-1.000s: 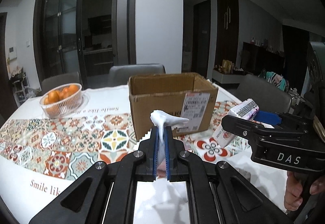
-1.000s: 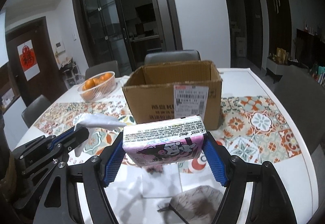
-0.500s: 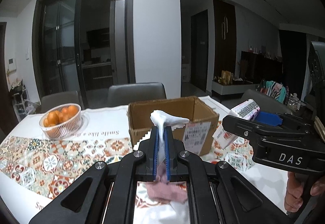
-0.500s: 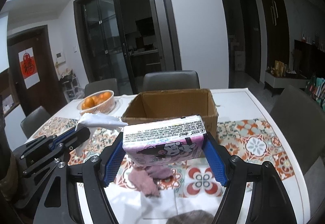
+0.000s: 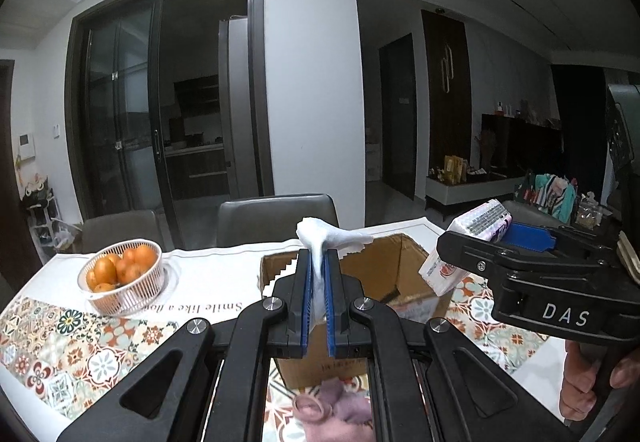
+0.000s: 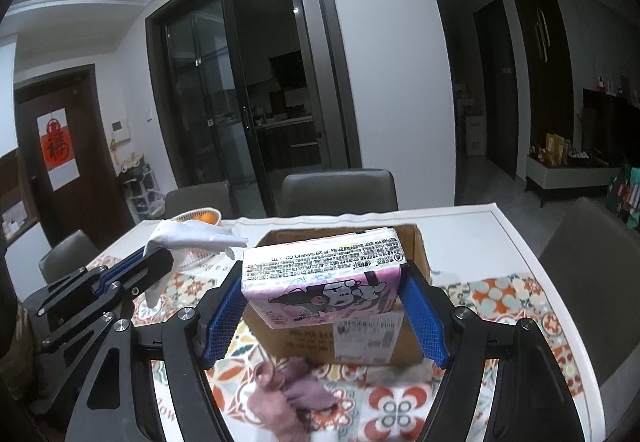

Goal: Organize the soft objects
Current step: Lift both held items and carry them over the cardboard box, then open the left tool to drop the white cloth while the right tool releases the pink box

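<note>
My left gripper (image 5: 317,262) is shut on a white cloth (image 5: 326,238) and holds it up in front of the open cardboard box (image 5: 396,274). The cloth also shows in the right wrist view (image 6: 192,238). My right gripper (image 6: 324,278) is shut on a pink tissue pack (image 6: 324,274) with a cartoon print, held above the near side of the box (image 6: 416,242). The pack also shows in the left wrist view (image 5: 468,246). A mauve sock (image 6: 288,398) lies on the patterned tablecloth below both grippers, in front of the box; it also shows in the left wrist view (image 5: 332,406).
A white basket of oranges (image 5: 124,274) stands at the left of the table. Grey chairs (image 5: 276,217) stand behind the table, and one (image 6: 592,282) at its right side. The white table edge (image 6: 560,290) runs along the right.
Both grippers have risen and moved forward with their loads, so the box now looks lower and closer and its inside shows. The mauve sock has come into view below.
</note>
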Action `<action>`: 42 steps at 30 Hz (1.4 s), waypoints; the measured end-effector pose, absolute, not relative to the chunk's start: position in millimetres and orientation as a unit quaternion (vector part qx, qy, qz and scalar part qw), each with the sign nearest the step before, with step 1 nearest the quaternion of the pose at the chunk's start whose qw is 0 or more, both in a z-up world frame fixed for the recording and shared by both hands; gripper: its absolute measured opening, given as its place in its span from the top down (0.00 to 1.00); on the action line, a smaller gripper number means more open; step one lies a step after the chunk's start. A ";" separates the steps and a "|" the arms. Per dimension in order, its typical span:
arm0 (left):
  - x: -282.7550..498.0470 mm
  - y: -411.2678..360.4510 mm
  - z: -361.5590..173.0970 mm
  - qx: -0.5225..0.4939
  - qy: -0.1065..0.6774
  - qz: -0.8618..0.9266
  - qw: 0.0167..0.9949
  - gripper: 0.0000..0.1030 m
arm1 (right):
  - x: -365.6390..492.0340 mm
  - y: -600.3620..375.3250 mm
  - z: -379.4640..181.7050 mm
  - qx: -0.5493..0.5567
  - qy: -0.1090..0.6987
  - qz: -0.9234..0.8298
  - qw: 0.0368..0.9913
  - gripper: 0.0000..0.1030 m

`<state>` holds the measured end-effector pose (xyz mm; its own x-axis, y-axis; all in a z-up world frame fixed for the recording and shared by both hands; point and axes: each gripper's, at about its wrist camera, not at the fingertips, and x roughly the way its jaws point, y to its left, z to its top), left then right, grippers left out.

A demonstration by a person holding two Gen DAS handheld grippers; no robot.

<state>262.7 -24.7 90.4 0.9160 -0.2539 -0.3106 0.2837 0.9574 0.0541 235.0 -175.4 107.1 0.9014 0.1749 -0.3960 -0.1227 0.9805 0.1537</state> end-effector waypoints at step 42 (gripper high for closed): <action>399.2 -57.9 18.2 0.041 0.268 -0.132 0.953 0.56 | 381.7 -190.5 51.9 0.038 0.311 0.085 0.946 0.26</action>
<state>399.2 -57.9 18.2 0.8212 -0.2292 -0.5226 0.2734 0.9619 0.0076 381.7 -190.5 51.9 0.7923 0.1848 -0.5814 -0.1381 0.9826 0.1241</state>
